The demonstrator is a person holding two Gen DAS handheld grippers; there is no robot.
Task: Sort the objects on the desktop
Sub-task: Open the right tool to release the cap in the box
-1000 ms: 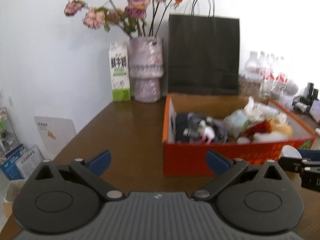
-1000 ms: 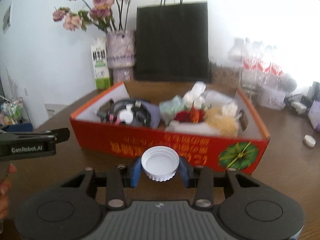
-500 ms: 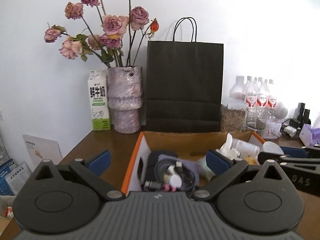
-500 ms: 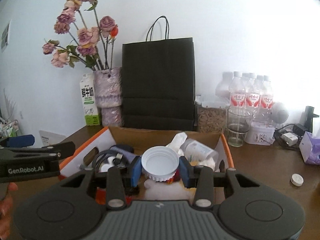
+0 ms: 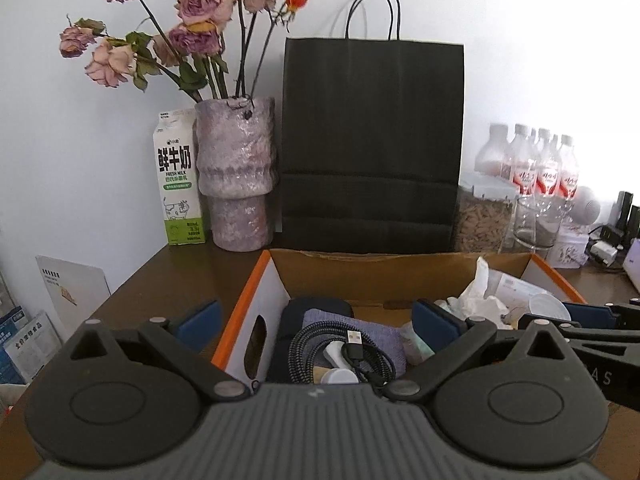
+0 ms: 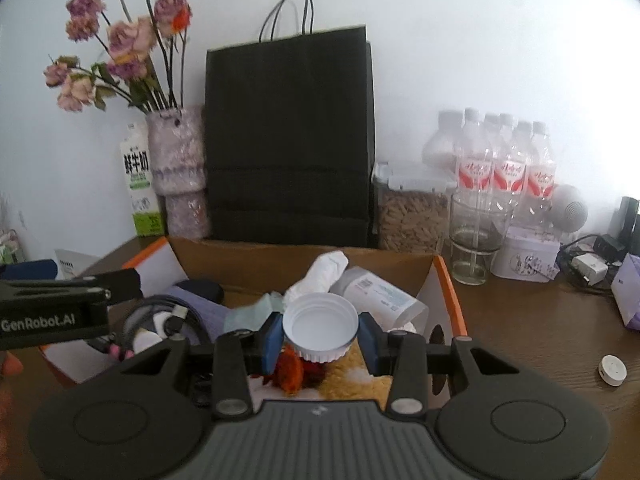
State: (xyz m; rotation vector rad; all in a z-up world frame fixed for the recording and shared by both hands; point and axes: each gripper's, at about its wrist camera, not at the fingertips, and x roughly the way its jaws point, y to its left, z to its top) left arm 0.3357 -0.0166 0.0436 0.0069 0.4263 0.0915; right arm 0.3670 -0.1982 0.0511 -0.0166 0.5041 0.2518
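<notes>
Your right gripper (image 6: pixel 320 340) is clamped on the white bottle cap (image 6: pixel 320 326), both pads pressed to its rim, above the orange cardboard box (image 6: pixel 450 286). Your left gripper (image 5: pixel 316 324) stands wide apart with nothing between its fingers, over the coiled cable (image 5: pixel 340 354) in the box. Black paper bag (image 6: pixel 290 140) at twelve o'clock, water bottles (image 6: pixel 508 160) at two.

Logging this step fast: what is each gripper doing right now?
Left gripper: open, empty.
Right gripper: shut on the round white plastic lid.
</notes>
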